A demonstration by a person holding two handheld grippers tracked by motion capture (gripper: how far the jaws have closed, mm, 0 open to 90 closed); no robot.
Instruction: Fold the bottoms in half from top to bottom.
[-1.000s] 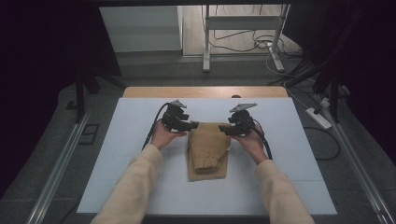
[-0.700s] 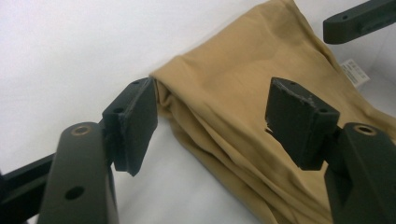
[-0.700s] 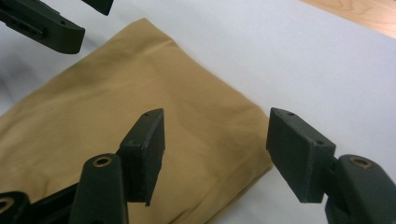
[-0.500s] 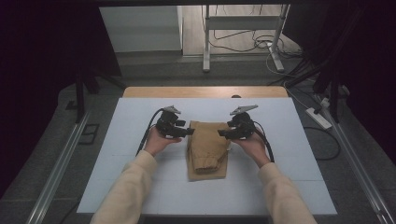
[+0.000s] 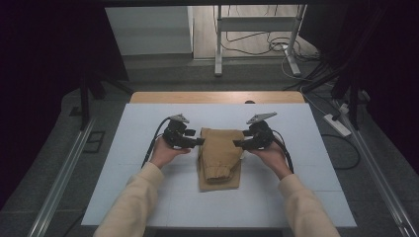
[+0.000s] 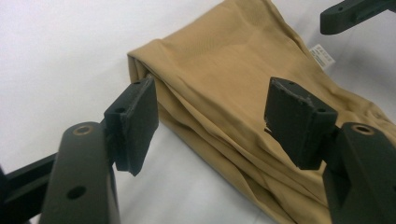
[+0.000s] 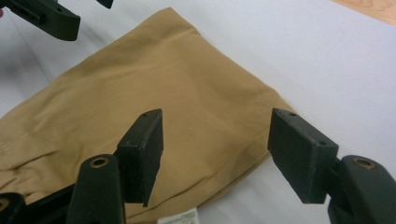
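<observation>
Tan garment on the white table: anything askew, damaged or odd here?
Nothing stands out. The folded tan garment lies intact on the white table, a small white label peeking out at one edge. Both tools, left and right, are open beside it.

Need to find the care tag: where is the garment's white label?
In the left gripper view, the white label sticks out from the tan garment's upper right edge, below the right gripper.

Folded cloth (image 5: 220, 157) lies between left gripper (image 5: 199, 142) and right gripper (image 5: 237, 143).

Both forearms reach forward; the left gripper (image 5: 199, 142) and right gripper (image 5: 237, 143) face inward, jaws spread wide.
</observation>
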